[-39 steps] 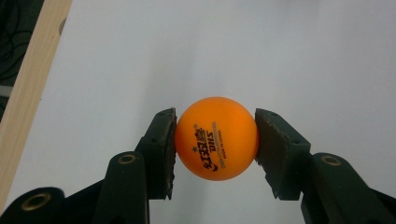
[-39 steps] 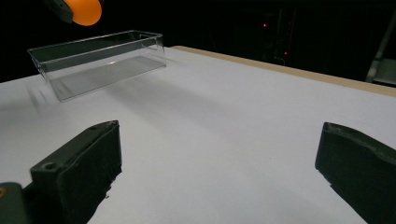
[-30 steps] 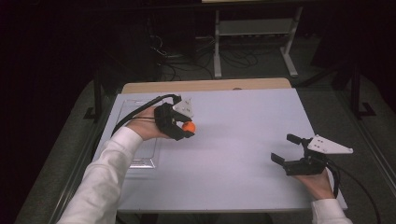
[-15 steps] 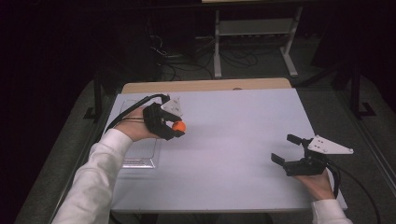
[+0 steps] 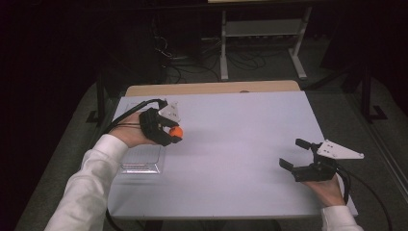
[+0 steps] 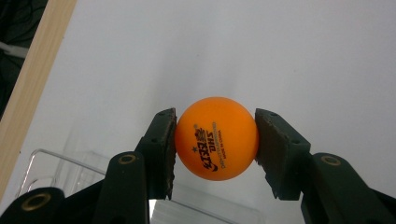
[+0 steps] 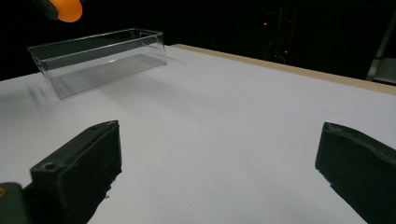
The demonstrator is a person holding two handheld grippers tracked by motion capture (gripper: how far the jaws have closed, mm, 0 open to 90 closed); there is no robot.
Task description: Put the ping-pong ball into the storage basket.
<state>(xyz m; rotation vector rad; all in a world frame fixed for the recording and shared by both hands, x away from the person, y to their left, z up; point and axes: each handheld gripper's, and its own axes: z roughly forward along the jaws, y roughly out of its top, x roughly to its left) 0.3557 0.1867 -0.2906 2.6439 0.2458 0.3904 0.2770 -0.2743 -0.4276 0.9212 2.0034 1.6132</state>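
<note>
An orange table-tennis ball (image 6: 216, 138) with black print sits clamped between the two black pads of my left gripper (image 6: 215, 149). In the high view that left gripper (image 5: 174, 133) hovers over the table's left part with the ball (image 5: 176, 131) at its tip, just beyond the far right corner of a clear plastic box (image 5: 140, 159). The right gripper view has the ball (image 7: 67, 8) at top left, above the box (image 7: 95, 58). My right gripper (image 5: 295, 154) rests at the table's right front, jaws wide apart and empty.
The white table top (image 5: 231, 144) has a wooden strip (image 5: 211, 88) along its far edge. Beyond it, on the dark floor, stand a metal rack (image 5: 262, 43) and loose cables (image 5: 187, 57).
My left gripper has carried the ball leftward and a little away from me, toward the far end of the clear box. The right gripper has stayed put.
</note>
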